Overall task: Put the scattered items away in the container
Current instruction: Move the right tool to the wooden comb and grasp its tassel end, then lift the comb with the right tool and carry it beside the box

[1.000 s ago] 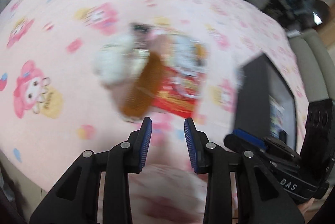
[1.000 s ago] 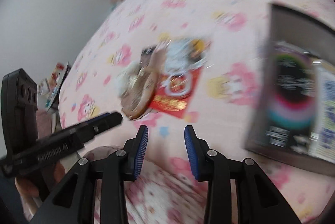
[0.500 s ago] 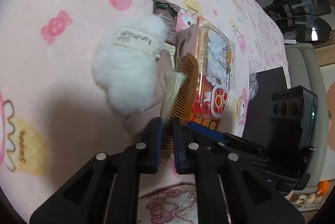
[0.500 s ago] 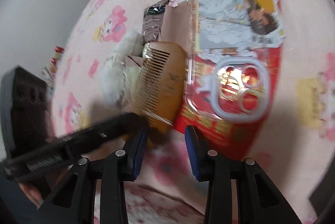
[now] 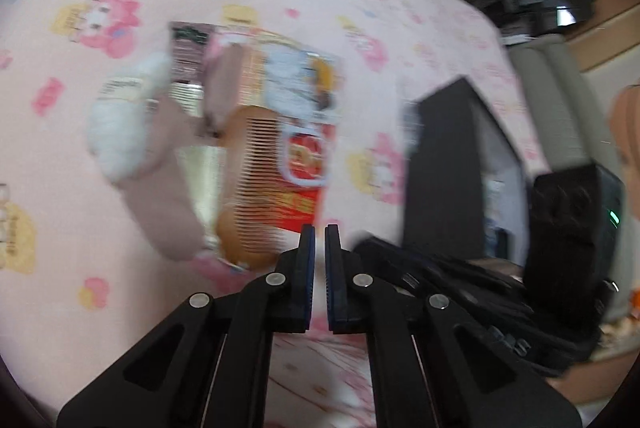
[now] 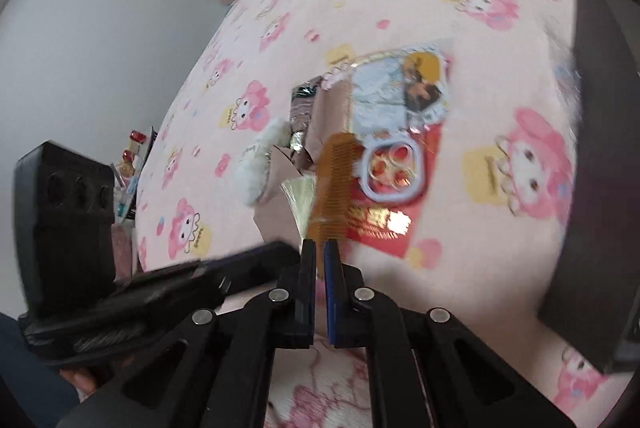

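An orange-brown comb (image 5: 244,184) lies in a pile on the pink blanket, over a red phone-case package (image 5: 304,144); both also show in the right wrist view, the comb (image 6: 334,184) and the package (image 6: 394,156). A white fluffy item (image 5: 120,132), a pinkish-brown sock (image 5: 160,188) and a dark foil packet (image 5: 186,56) lie beside them. A pale tassel (image 6: 300,200) lies by the comb. My left gripper (image 5: 319,240) is nearly shut with nothing between its pads, just below the pile. My right gripper (image 6: 319,252) is nearly shut at the comb's near end; whether it pinches the comb is unclear.
A black box container (image 5: 460,164) stands to the right of the pile, seen at the right edge in the right wrist view (image 6: 596,188). The pink cartoon blanket (image 5: 100,308) covers the surface. A shelf with small items (image 6: 128,168) stands past the blanket's left edge.
Both grippers have pulled back from the pile. The right gripper has closed from open to nearly shut. The left gripper no longer straddles the comb's end.
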The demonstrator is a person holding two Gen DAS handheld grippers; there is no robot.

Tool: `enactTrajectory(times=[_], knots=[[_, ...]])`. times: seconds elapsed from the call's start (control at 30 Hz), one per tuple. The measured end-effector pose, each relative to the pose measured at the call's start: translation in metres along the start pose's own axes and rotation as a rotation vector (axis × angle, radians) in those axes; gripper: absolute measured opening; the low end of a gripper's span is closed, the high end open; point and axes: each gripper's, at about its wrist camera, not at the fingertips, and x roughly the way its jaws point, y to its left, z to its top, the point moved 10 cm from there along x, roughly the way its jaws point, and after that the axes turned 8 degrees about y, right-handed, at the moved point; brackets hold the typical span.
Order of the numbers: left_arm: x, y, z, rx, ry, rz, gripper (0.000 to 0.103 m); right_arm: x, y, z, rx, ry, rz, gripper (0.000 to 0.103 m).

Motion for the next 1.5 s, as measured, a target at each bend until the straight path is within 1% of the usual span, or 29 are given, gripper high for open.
enactTrajectory(times=[0.03,0.13,0.17,0.23,0.3,0.33,0.43,0.47,0.5,0.53,0.6,0.67,0.77,0.83,0.9,1.0,1.13,1.23,1.33,1.43,1.5], knots=[[0.001,0.005,0.002,-0.008,0.005,0.008,0.002,0.000,-0.006,0.001,0.068,-0.033,-0.017,0.004],[0.006,0.026,0.006,-0.058,0.028,0.040,0.007,0.003,-0.018,-0.006,0.076,-0.008,-0.052,0.007],[0.008,0.032,0.006,-0.075,0.041,0.035,0.012,0.007,-0.019,-0.006,0.079,-0.002,-0.060,0.010],[0.016,0.040,0.008,-0.111,0.066,0.017,0.019,0.017,-0.021,-0.003,0.079,0.017,-0.062,0.020],[0.021,0.048,0.010,-0.147,0.074,0.033,0.019,0.032,-0.023,0.006,0.084,0.023,-0.063,0.040],[0.024,0.054,0.013,-0.163,0.075,0.040,0.019,0.043,-0.027,0.011,0.088,0.035,-0.072,0.042],[0.032,0.064,0.015,-0.201,0.076,0.043,0.020,0.070,-0.035,0.018,0.105,0.090,-0.081,0.043],[0.034,0.065,0.016,-0.207,0.081,0.039,0.020,0.076,-0.033,0.021,0.102,0.093,-0.054,0.040],[0.036,0.066,0.016,-0.210,0.090,0.029,0.020,0.079,-0.031,0.022,0.096,0.090,-0.033,0.022],[0.038,0.065,0.016,-0.212,0.099,0.015,0.020,0.081,-0.026,0.023,0.085,0.088,-0.009,0.012],[0.036,0.062,0.016,-0.199,0.087,0.001,0.020,0.083,-0.019,0.024,0.066,0.078,0.010,0.007],[0.031,0.054,0.014,-0.191,0.074,-0.021,0.021,0.078,-0.016,0.024,0.048,0.058,-0.002,0.005],[0.020,0.033,0.006,-0.161,0.051,-0.056,0.021,0.057,-0.013,0.020,0.040,0.017,-0.018,0.004],[0.012,0.013,-0.001,-0.125,0.030,-0.077,0.021,0.032,-0.011,0.011,0.025,-0.025,-0.033,0.003],[0.008,-0.008,-0.008,-0.100,0.026,-0.110,0.021,0.007,-0.011,0.002,0.013,-0.057,-0.040,0.003],[0.012,-0.041,-0.022,-0.045,0.043,-0.152,0.025,-0.021,-0.016,-0.017,0.019,-0.078,-0.050,0.003],[0.035,-0.082,-0.049,0.008,0.099,-0.165,0.026,-0.057,-0.035,-0.052,0.057,-0.114,-0.059,0.003],[0.053,-0.101,-0.068,0.028,0.144,-0.174,0.026,-0.083,-0.055,-0.084,0.092,-0.138,-0.064,0.003],[0.077,-0.118,-0.086,0.062,0.189,-0.147,0.026,-0.102,-0.085,-0.110,0.137,-0.160,-0.105,0.003],[0.100,-0.128,-0.096,0.101,0.218,-0.087,0.026,-0.106,-0.120,-0.124,0.213,-0.159,-0.127,0.003],[0.111,-0.130,-0.099,0.103,0.239,-0.077,0.027,-0.105,-0.146,-0.131,0.259,-0.157,-0.141,0.004]])
